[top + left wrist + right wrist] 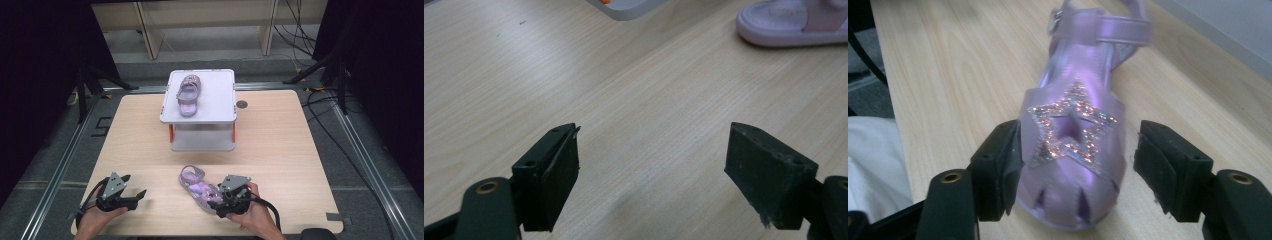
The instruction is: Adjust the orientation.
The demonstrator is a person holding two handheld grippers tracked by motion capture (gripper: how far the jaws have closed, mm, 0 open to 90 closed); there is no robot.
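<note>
Now, line by line:

Right gripper [216, 205]: held in the person's right hand [252, 215] at the near edge of the table, jaws spread wide, one on each side of the toe of a purple sandal.

Purple sandal on the table [1074, 135]: lies flat on the wood, toe toward the right gripper and heel strap pointing away from it. In the right gripper view a glittery star sits on its upper between the two jaws. The left jaw is touching or just beside the sandal's side; the right jaw stands apart from it with a strip of bare wood between. Nothing is clamped.

Left gripper [137, 196]: held in the person's left hand [95, 217], well apart from the right gripper along the same near edge, jaws wide apart with bare wood between them. In the left gripper view the sandal's pale sole shows ahead and off to the right of its jaws.

Second purple sandal [187, 94]: far ahead of both grippers, lying on the top of a white two-level stand [220, 95] with orange posts at the far middle of the table.

Table [280, 150]: light wood, with a small dark round hole beside the stand.
</note>
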